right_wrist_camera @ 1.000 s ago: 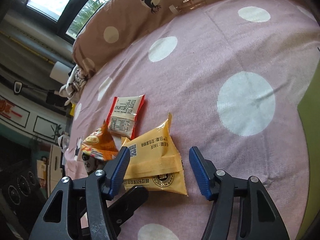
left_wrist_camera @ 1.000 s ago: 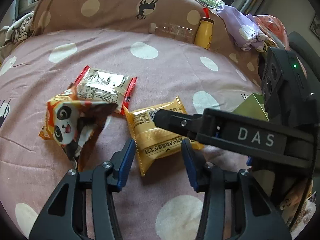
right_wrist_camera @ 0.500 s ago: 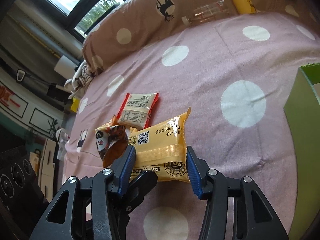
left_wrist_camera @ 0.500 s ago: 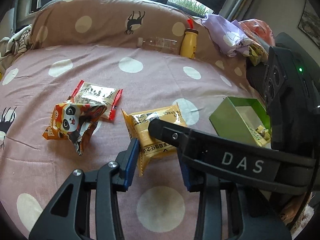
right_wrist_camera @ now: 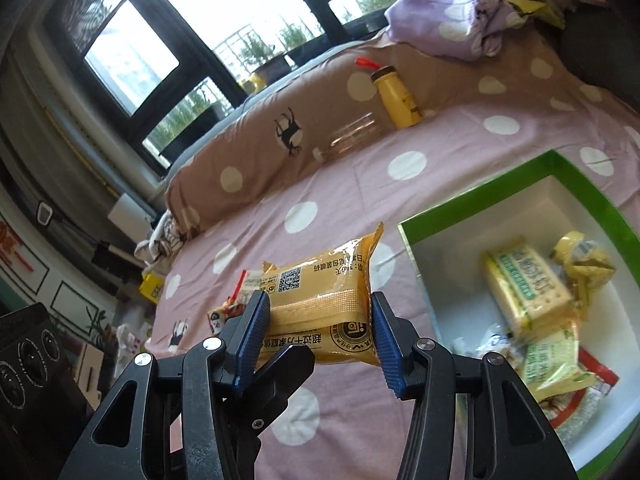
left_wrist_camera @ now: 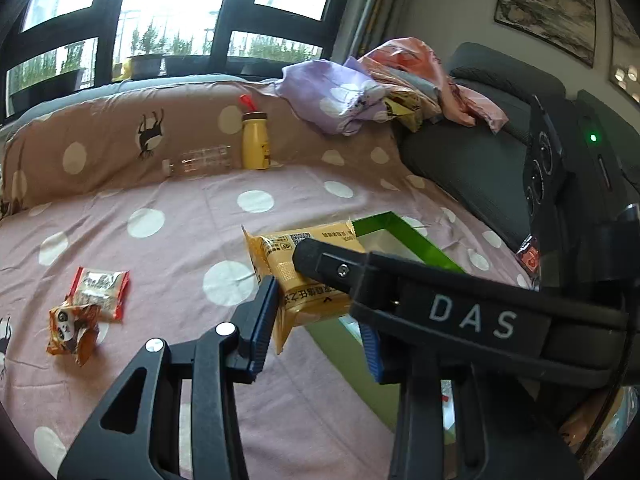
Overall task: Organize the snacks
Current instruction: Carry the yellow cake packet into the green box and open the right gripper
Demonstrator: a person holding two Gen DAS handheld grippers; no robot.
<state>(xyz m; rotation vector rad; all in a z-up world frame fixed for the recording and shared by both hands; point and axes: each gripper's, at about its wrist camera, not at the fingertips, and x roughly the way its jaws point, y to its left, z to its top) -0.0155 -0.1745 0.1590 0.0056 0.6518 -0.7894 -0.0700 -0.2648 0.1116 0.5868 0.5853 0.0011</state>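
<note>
Both tongs — right (right_wrist_camera: 318,334) and left (left_wrist_camera: 318,322) — clamped on yellow snack pack (right_wrist_camera: 320,300) beside green box (right_wrist_camera: 592,184); uneven release could drop it outside — onto the bed (right_wrist_camera: 340,200).

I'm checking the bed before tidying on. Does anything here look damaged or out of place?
Yes. The panda snack bag on the pink sheet looks torn open and crumpled, unlike the flat red-edged packet next to it. A clear bottle lies on its side against the cushion, while the yellow bottle beside it stands upright.
</note>
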